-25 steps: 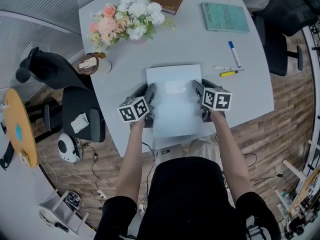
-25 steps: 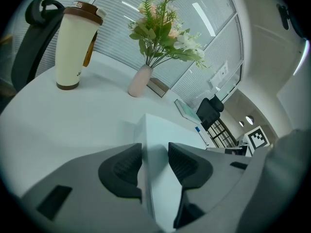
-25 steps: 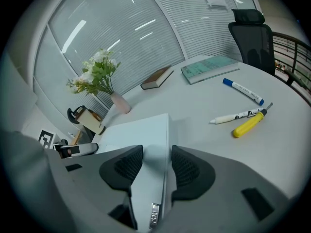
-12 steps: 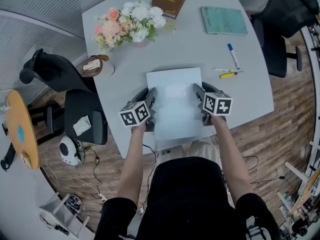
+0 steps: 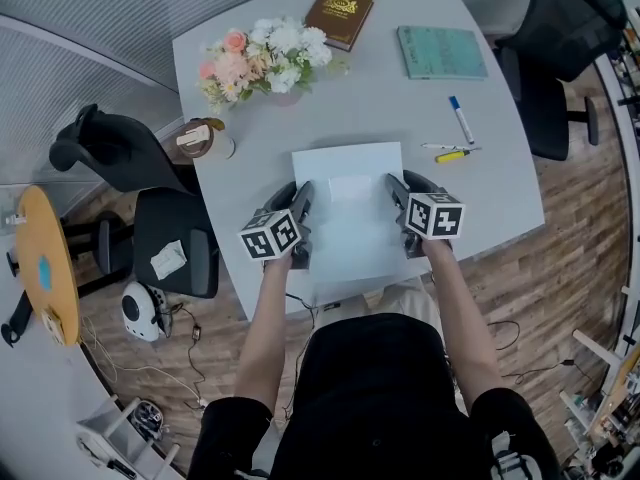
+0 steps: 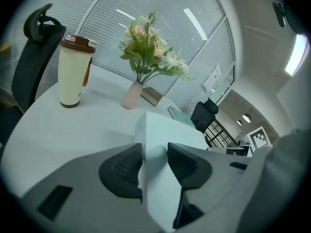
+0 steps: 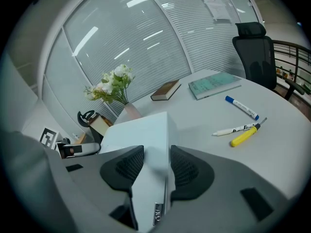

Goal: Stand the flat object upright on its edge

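Observation:
A white flat slab (image 5: 350,208), like a closed laptop, lies on the grey table (image 5: 400,98) near its front edge. My left gripper (image 5: 303,192) is at the slab's left edge and my right gripper (image 5: 393,186) at its right edge. In the left gripper view the slab's (image 6: 160,130) edge runs between the two dark pads (image 6: 121,166) of the left gripper (image 6: 154,152), which press on it from both faces. The right gripper view shows the same: the slab's (image 7: 141,130) edge is clamped between the right gripper's (image 7: 156,155) pads (image 7: 187,169).
Behind the slab stand a vase of flowers (image 5: 265,53) and a lidded cup (image 5: 203,138). A brown book (image 5: 340,15), a teal notebook (image 5: 442,51), a blue-capped marker (image 5: 461,119) and a yellow pen (image 5: 452,154) lie further back and right. Office chairs (image 5: 175,238) flank the table.
The head view has drifted a little, so the table's things sit slightly lower and to the right. Both grippers stay at the slab's two side edges.

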`<state>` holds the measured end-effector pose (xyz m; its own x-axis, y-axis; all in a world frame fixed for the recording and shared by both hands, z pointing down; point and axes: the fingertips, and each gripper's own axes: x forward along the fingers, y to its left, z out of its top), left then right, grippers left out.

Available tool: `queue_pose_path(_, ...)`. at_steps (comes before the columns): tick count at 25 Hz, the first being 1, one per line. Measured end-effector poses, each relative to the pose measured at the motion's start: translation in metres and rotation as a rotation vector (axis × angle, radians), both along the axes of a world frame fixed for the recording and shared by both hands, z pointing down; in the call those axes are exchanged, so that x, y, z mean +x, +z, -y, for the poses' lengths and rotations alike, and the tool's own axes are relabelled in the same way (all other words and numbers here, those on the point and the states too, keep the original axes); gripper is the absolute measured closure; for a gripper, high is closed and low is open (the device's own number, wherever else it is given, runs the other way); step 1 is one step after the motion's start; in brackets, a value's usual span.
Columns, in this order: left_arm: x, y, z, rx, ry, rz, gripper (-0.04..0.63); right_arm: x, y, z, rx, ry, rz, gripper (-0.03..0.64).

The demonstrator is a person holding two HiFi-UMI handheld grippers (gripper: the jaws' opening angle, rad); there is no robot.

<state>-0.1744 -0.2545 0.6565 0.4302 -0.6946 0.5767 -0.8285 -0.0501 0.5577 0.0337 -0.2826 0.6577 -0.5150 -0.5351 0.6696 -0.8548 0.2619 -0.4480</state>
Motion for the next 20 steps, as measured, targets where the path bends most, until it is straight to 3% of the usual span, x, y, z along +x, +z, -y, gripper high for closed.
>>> queue_pose_path(20, -0.003, -0.068, -0.012, 0.152, -0.012, 0.005, 0.419, -0.003, -0.066, -0.014, 0.137, -0.034, 0.023, 0.428)
